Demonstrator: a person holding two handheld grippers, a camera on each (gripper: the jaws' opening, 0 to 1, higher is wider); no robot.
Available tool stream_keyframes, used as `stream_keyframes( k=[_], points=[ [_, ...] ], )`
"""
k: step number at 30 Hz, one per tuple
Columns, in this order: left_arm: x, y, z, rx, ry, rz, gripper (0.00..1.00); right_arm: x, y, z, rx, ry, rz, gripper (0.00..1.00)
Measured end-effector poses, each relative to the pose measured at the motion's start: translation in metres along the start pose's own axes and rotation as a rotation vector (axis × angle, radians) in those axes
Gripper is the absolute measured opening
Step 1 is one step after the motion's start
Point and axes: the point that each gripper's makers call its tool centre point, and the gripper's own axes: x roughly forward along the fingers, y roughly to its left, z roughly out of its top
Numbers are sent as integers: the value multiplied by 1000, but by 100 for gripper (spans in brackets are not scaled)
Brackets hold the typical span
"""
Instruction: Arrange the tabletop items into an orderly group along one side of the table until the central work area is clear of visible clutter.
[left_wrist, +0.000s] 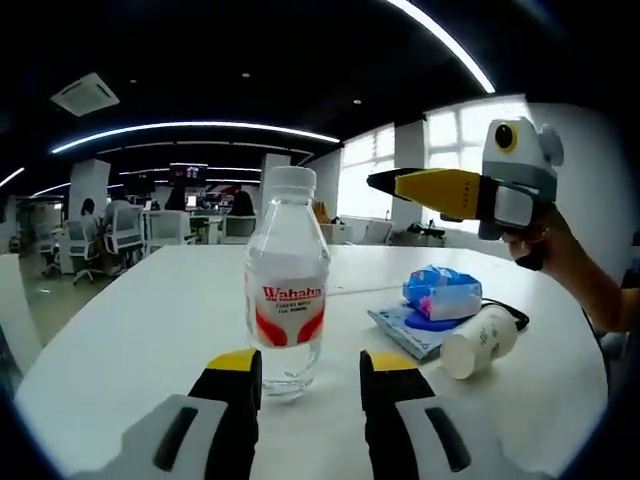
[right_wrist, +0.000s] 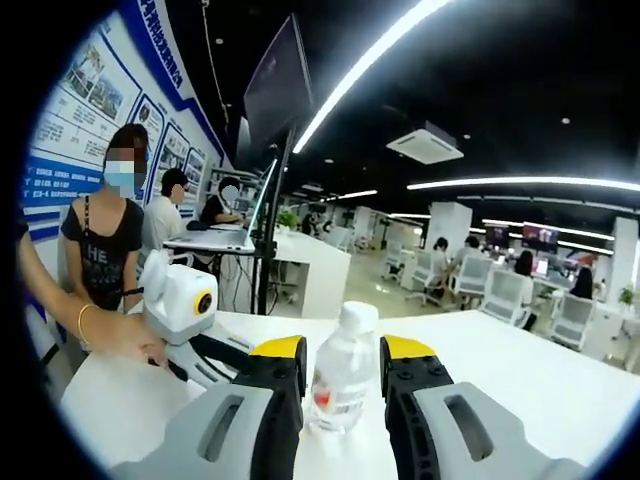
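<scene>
- In the left gripper view, my left gripper has its yellow-tipped jaws spread wide, with a clear gap between them; they grasp nothing.
- The water bottle stands upright on the white table just beyond the jaw tips, in line with the gap but nearer the left jaw. I cannot tell whether that jaw touches its base.
- Right of the bottle lie a flat blue packet, a blue-and-pink wrapped pack resting on it, and a paper cup tipped on its side just beside them.
- Above these, my right gripper hangs in the air over the table's far right, held by my hand; its jaws look nearly closed and hold nothing.
- In the right gripper view, the other gripper shows at the left with my hand on it.
- There, my right gripper shows its jaws parted, the bottle seen between them but farther off, not gripped.
</scene>
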Motion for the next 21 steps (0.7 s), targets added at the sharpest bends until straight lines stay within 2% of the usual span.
stream_keyframes(
  k=[11, 21],
  points=[
    [-13, -9, -1, 18, 9, -14, 36, -22, 1, 1, 21, -8, -19, 27],
    [-19, -32, 4, 44, 1, -48, 36, -37, 0, -5, 38, -5, -27, 27]
  ],
)
